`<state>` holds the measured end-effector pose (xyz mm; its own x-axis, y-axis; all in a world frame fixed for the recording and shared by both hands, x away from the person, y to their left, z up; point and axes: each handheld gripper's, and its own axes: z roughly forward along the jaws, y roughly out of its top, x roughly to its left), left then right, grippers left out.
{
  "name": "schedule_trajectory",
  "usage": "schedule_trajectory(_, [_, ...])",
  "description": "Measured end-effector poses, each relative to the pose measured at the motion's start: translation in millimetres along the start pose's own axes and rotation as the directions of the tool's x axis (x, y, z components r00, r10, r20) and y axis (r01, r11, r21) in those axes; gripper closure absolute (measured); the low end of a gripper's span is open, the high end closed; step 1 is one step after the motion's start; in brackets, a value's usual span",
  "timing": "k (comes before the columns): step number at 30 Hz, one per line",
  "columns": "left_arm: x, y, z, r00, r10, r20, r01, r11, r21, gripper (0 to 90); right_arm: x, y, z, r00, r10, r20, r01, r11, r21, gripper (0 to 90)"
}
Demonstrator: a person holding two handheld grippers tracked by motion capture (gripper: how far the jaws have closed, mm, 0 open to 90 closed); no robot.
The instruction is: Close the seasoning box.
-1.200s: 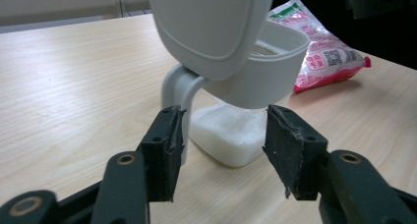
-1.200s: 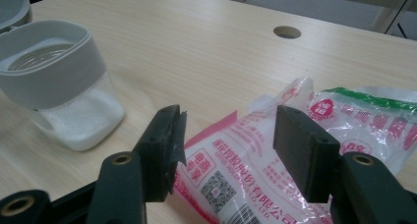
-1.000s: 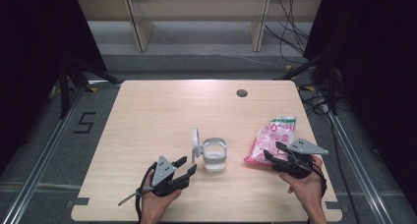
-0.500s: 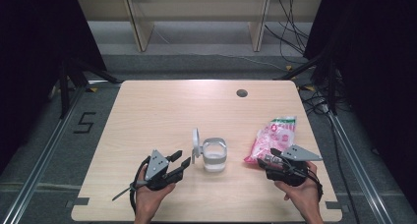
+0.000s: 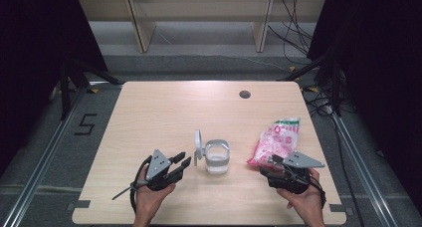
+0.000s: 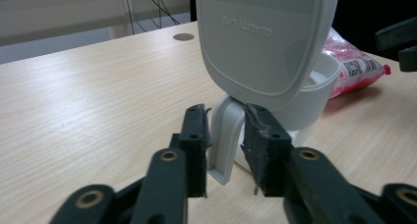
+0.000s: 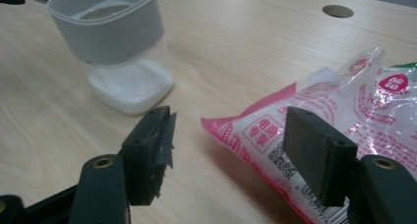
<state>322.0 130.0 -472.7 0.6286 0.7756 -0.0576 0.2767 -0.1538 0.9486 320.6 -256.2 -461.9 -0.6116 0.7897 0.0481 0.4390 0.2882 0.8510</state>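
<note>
stood near the front middle of the light wooden table (image 5: 149, 112): a small clear container (image 5: 217, 160) with a grey collar, a layer of white powder at its bottom, its hinged grey lid (image 5: 198, 146) swung up on the left side. seen from the left gripper view as a broad rounded lid (image 6: 265, 37) with raised lettering, leaning over the container rim (image 6: 322, 84), a grey hinge tab (image 6: 223, 135) dropping from it toward the tabletop. held just left of the container in the person's left hand (image 5: 149, 197): the left gripper (image 5: 182, 161), jaws parted a little, pointed at the hinge side; framed the hinge tab between the two black pads in its own view (image 6: 225, 153), with a thin gap at either side, contact not certain. lay to the right of the container, apart from it: a pink and white printed bag (image 5: 276, 142) with a green top end, long axis running away from the front edge. held right of the container, at the near end of that bag, in the right hand (image 5: 306, 202): the right gripper (image 5: 271, 163), jaws wide apart, gripping nothing; in its own view (image 7: 231, 150) the bag's sealed corner (image 7: 255, 135) sat between the open pads and the container (image 7: 120, 52) stood beyond the left one. set far behind the container, near the back edge: a small dark round hole (image 5: 244, 94) in the tabletop.
</note>
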Motion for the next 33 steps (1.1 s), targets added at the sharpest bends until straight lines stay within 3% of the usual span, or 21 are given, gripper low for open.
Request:
schedule_trajectory(3, [0.4,0.8,1.9,0.9997,0.025,0.006,-0.025,0.9997,-0.007,77.3,2.0,-1.0,-1.5,0.9999,-0.004,0.010,0.004,1.000,0.004,36.3])
schedule_trajectory(5, [-0.1,1.1,2.1,0.9994,0.032,-0.010,-0.032,0.9995,-0.007,82.3,0.8,-1.1,-1.7,0.9998,-0.013,-0.016,0.014,1.000,0.013,36.3])
schedule_trajectory(6, [-0.6,0.8,3.3,0.9997,0.021,-0.009,-0.021,0.9997,-0.011,84.5,5.4,-1.8,-2.5,0.9998,0.022,0.003,-0.022,1.000,0.013,36.4])
schedule_trajectory(9, [0.3,1.6,5.7,0.9986,0.048,-0.020,-0.049,0.9986,-0.022,89.0,3.9,-1.9,-1.4,0.9998,-0.017,-0.008,0.017,1.000,0.012,36.6])
schedule_trajectory(10, [0.8,1.8,7.2,0.9984,0.055,-0.012,-0.055,0.9982,-0.024,89.2,3.9,-1.7,-1.8,0.9995,-0.022,-0.022,0.022,1.000,0.017,36.8])
schedule_trajectory(12, [0.0,3.0,7.5,0.9984,0.053,-0.020,-0.054,0.9984,-0.018,89.2,5.9,-2.4,-2.4,0.9998,-0.019,0.000,0.019,1.000,0.011,36.8])
schedule_trajectory(16, [0.9,6.5,9.4,0.9988,0.048,-0.010,-0.048,0.9983,-0.034,89.2,6.5,-3.6,-2.6,0.9997,-0.024,0.000,0.024,1.000,0.013,37.1])
schedule_trajectory(17, [0.3,7.3,10.3,0.9991,0.042,-0.004,-0.042,0.9985,-0.034,89.2,8.8,-4.4,-3.1,1.0000,0.005,0.000,-0.005,1.000,0.023,37.0])
schedule_trajectory(22, [-2.7,13.7,12.3,0.9984,0.054,0.014,-0.054,0.9979,-0.037,88.3,7.8,-5.2,-1.9,0.9996,-0.022,-0.019,0.022,1.000,0.018,37.0])
schedule_trajectory(25, [-2.7,16.5,13.8,0.9974,0.068,0.025,-0.067,0.9968,-0.043,88.9,10.3,-6.2,-2.3,0.9999,-0.003,-0.017,0.003,1.000,0.019,37.0])
schedule_trajectory(28, [-4.6,18.6,15.3,0.9972,0.071,0.024,-0.070,0.9969,-0.036,89.3,8.4,-6.7,-1.8,0.9991,-0.034,-0.024,0.034,0.999,0.021,37.1])
schedule_trajectory(33, [-5.7,21.6,18.3,0.9955,0.091,0.027,-0.090,0.9955,-0.031,89.3,9.3,-7.8,-2.6,0.9998,-0.020,-0.008,0.020,0.999,0.026,37.1])
